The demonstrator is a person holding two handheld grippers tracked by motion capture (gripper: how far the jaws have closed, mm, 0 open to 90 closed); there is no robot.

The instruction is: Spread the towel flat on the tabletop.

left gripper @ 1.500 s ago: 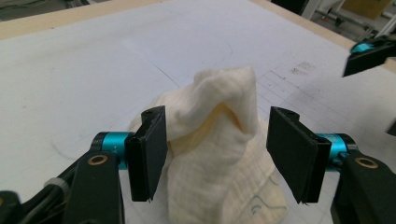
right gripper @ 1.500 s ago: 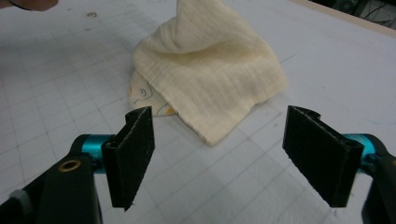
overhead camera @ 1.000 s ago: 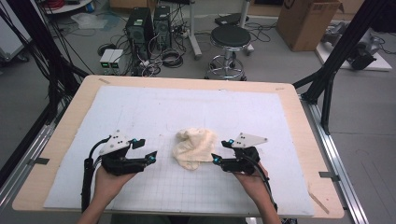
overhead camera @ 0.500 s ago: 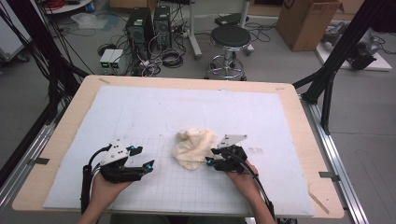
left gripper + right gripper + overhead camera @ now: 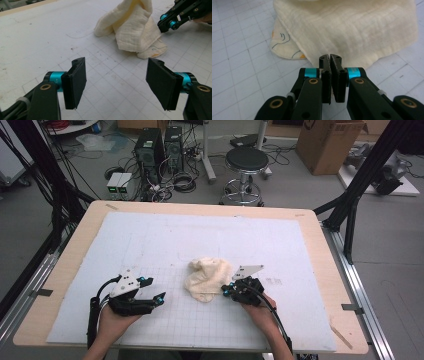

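Observation:
A crumpled cream cloth (image 5: 207, 277) lies near the middle of the white gridded mat (image 5: 200, 235). It has a small line drawing on its lower layer (image 5: 284, 43). My right gripper (image 5: 227, 291) sits at the cloth's right edge. In the right gripper view its jaws (image 5: 329, 58) are pressed together over the hem of the cloth (image 5: 352, 32), shut on it. My left gripper (image 5: 156, 289) rests low over the mat, left of the cloth and clear of it. Its jaws stand wide open with nothing between them (image 5: 116, 82). The cloth (image 5: 135, 27) lies ahead of them, with the right gripper's tip (image 5: 162, 25) at its side.
The mat covers a wooden table (image 5: 70, 260) with metal rails along its sides. Beyond the far edge, on the floor, stand a black stool (image 5: 247, 162), computer towers with cables (image 5: 160, 150) and a cardboard box (image 5: 327, 140).
My right gripper has moved left up to the cloth's edge and has shut there. My left gripper has drifted slightly toward the near edge and stays open.

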